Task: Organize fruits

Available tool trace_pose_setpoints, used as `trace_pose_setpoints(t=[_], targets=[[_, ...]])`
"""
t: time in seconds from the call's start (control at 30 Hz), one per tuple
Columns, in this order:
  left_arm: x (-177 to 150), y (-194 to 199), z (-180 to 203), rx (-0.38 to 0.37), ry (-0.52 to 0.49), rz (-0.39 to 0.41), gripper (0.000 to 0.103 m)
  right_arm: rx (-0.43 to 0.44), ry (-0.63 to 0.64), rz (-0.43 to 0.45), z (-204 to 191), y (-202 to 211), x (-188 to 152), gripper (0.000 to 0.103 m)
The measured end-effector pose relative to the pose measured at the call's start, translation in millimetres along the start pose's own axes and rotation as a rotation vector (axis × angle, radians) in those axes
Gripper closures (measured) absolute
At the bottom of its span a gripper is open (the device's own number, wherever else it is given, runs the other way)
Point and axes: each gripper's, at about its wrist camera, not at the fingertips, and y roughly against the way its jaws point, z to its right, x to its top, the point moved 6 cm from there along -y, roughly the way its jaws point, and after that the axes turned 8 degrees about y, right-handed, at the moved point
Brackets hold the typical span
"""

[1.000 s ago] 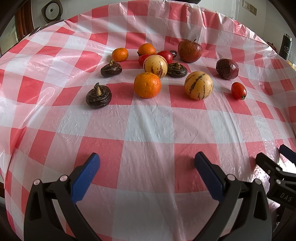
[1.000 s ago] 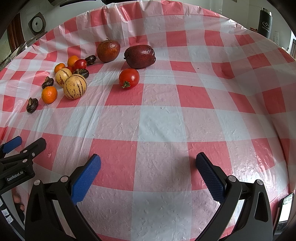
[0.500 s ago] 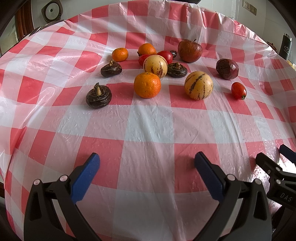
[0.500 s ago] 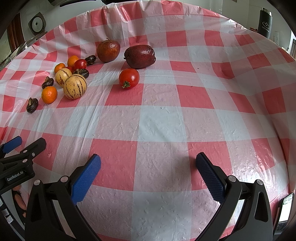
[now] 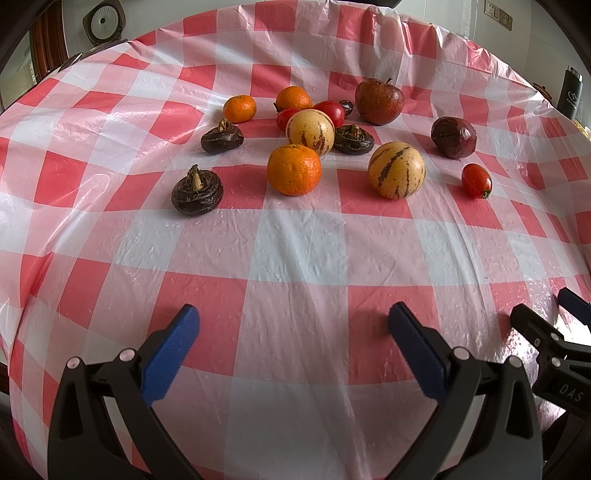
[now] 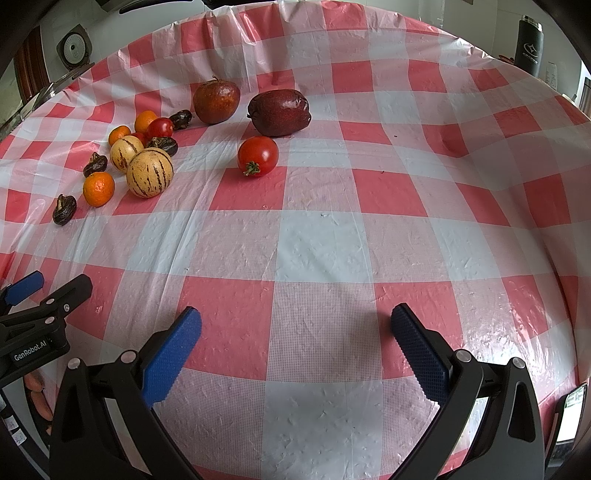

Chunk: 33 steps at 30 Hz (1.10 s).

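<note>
Fruits lie scattered on a red-and-white checked tablecloth [image 5: 295,251]. In the left wrist view I see an orange [image 5: 294,169], two striped yellow melons [image 5: 396,170] [image 5: 310,127], dark water chestnuts [image 5: 197,191] [image 5: 222,137], a brown-red apple [image 5: 379,101], a dark purple fruit [image 5: 453,137] and a small tomato [image 5: 476,180]. My left gripper [image 5: 293,325] is open and empty, well short of the fruits. In the right wrist view the tomato [image 6: 257,155], purple fruit [image 6: 279,112] and apple [image 6: 216,100] lie ahead. My right gripper [image 6: 295,326] is open and empty.
A dark flask [image 6: 529,44] stands beyond the table at the far right. A round white device [image 5: 102,24] sits behind the table at the far left. Each gripper shows at the edge of the other's view [image 5: 554,350] [image 6: 33,325].
</note>
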Motion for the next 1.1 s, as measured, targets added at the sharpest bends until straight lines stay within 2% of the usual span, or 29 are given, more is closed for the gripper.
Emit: trace_pose_setpoints(t=[1.1], targets=[[0.0,0.0,0.0,0.0,0.0,0.0,0.001,0.004,0.008,-0.011,-3.0,-0.8,2.4,0.004]])
